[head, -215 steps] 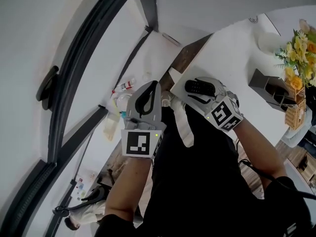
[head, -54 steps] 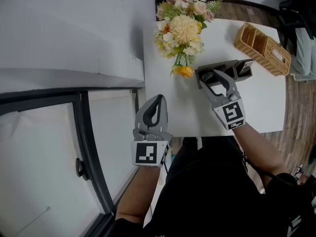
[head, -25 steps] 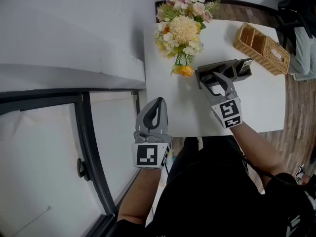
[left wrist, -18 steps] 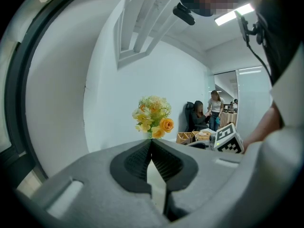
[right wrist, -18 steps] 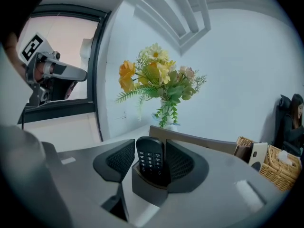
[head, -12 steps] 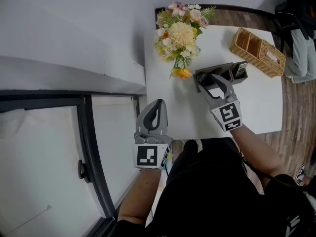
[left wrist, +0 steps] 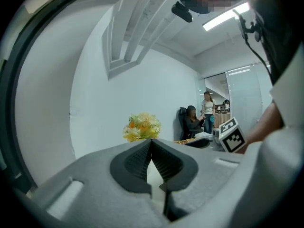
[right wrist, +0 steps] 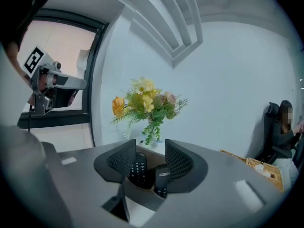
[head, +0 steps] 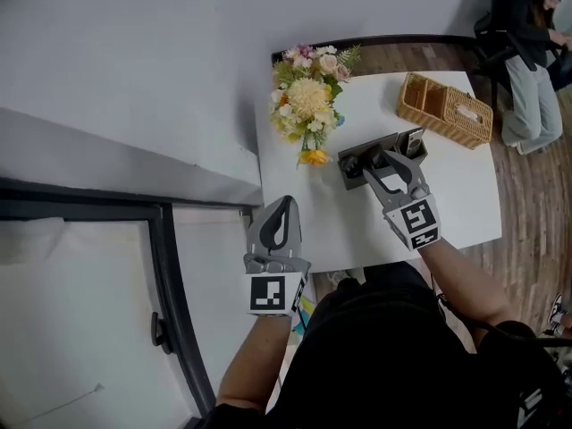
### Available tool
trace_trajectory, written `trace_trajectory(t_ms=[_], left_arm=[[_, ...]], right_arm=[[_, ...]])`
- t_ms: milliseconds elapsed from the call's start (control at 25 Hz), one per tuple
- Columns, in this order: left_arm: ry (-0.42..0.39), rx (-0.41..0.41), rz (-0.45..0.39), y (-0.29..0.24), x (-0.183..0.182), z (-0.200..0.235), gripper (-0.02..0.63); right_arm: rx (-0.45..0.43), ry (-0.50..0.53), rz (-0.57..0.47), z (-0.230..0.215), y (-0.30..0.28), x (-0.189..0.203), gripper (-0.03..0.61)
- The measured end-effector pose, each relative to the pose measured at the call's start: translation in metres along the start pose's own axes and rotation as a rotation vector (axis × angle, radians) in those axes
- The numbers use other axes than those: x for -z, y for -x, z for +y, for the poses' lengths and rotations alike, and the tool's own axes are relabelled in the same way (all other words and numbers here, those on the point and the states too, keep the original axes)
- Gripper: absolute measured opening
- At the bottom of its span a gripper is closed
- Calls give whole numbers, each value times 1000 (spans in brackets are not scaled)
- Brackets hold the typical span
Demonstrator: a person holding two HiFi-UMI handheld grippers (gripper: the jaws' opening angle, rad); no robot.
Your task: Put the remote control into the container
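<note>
Right gripper view | right gripper's (right wrist: 149, 148) empty jaws gaping centre-frame over slim black remote control (right wrist: 138, 167) sitting inside dark grey box container (head: 350, 175) | left gripper's (left wrist: 152, 144) jaws resting together | jaws snagging rim risk toppling it.

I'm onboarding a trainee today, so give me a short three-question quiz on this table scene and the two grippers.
1. True or false: the left gripper has its jaws together.
2. What stands in the grey container? A) remote controls B) pens C) cups
3. Fill in: the right gripper, jaws apart and gripping nothing, points toward the ___.
Key: 1 true; 2 A; 3 container.
</note>
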State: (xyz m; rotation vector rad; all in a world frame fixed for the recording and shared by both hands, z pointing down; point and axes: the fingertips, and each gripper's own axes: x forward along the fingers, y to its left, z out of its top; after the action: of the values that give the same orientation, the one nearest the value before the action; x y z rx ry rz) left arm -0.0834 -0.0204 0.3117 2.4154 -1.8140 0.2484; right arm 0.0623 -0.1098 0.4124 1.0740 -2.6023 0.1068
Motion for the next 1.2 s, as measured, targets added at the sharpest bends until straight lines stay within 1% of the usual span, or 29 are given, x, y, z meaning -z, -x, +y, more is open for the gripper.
trace_trajectory(t_ms=[120,400,560,640,920,1200], left_arm=[[-10,20,-24,-3,-9,-6,0],[-29,67,-72,-12,-30,-20,0],[-38,79,-96,-13,-43,-26,0],[-35,76,-102,-10,-47,-25,0],[-19,62,-93,-6,-46,-21,0],[-4,67,-73,-12,-34,-25,0]], right_arm=[[37,4,-29,-18,15,-20,186],[60,-28,-108,-37,64,-67,126],[84,-48,-128,-49,92,-80,112],[102,-66,-140,-54,107,-83,102],[188,-86,-137,-76,147,-71,5],[212,-83,-118,-80,157,-55,2]])
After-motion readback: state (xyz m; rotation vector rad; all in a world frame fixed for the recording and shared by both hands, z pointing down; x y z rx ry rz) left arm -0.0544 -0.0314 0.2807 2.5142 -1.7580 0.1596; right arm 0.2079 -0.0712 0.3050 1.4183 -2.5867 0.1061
